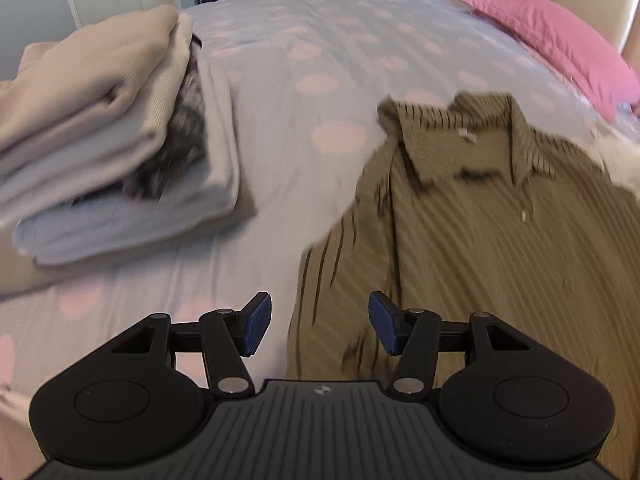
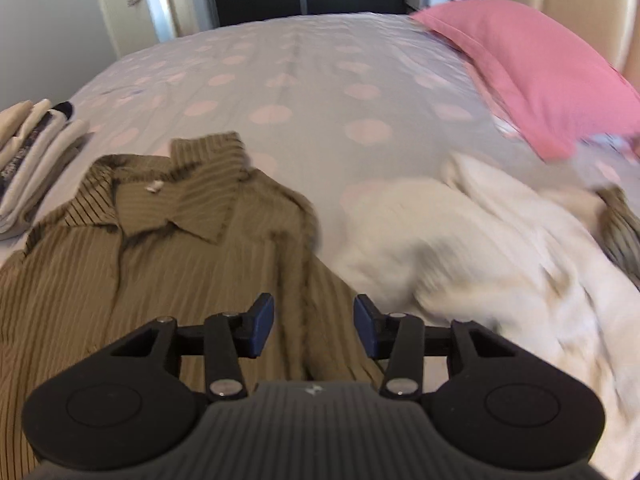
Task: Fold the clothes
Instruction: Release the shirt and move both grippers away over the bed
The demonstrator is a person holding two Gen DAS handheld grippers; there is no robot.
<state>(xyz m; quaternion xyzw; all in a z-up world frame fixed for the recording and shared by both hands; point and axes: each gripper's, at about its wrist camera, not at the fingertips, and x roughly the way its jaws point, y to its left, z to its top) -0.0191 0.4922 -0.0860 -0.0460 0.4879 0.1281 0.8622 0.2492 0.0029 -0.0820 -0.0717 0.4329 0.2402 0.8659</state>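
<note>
Olive striped collared shirt point(image 1: 480, 220) spread front-up at centre-right of left view, lower left of right view. Folded stack point(image 1: 112, 152) upper left; unfolded white heap point(image 2: 460, 240) at right. Left gripper point(image 1: 320, 326) wide, empty, over shirt's side edge. Right gripper point(image 2: 314, 326) wide, empty, above opposite bunched edge. Best: pinch edges symmetrically, smooth bunching before folding inward.

Both cameras sit just behind their own fingers, low over the bed point(image 1: 280, 80), looking forward across it toward the dark wardrobe at 12 o'clock. The left wrist view hangs above the left edge of the olive striped shirt point(image 1: 480, 240), with the folded stack point(image 1: 100, 140) close at 10 o'clock. The right wrist view hangs above that shirt's right side point(image 2: 160, 260), near the white garment point(image 2: 460, 240) at 2 o'clock. Both share the shirt, the stack point(image 2: 32, 160) and the pink pillow point(image 1: 560, 40) point(image 2: 540, 72).
</note>
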